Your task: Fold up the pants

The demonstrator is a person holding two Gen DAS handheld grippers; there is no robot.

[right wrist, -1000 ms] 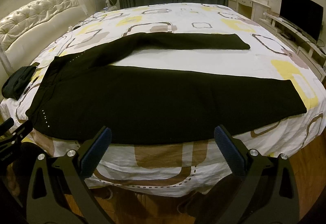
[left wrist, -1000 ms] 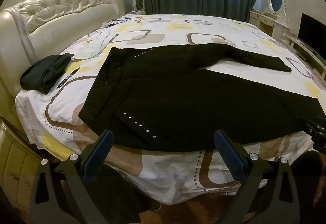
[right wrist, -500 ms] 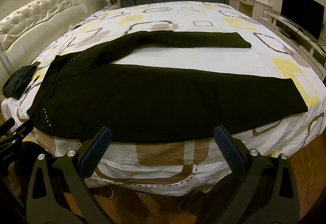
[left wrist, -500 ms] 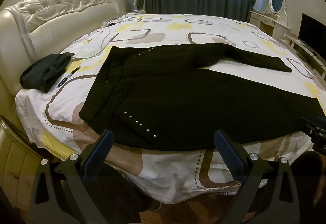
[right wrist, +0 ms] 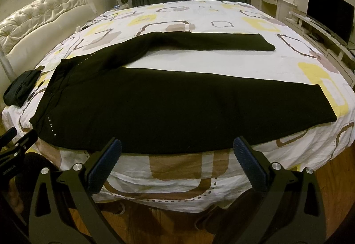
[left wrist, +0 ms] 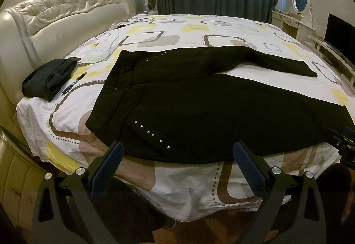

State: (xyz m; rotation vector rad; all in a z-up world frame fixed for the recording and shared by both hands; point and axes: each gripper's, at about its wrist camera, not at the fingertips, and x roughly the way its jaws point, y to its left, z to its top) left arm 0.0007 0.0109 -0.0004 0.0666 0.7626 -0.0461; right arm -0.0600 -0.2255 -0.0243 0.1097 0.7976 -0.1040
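Nothing much has moved since a moment ago: the black pants [right wrist: 177, 106] lie flat along the bed's [right wrist: 199, 168] near edge, legs apart, while the left claw [left wrist: 176, 157] and right claw [right wrist: 177, 155] hover spread wide, holding nothing, probably ready to grab.

Both wrist views across bed [left wrist: 190, 186]

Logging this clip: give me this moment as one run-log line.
stage: pre-grasp | pants: spread flat on bed, legs apart | left gripper: open, empty | right gripper: open, empty
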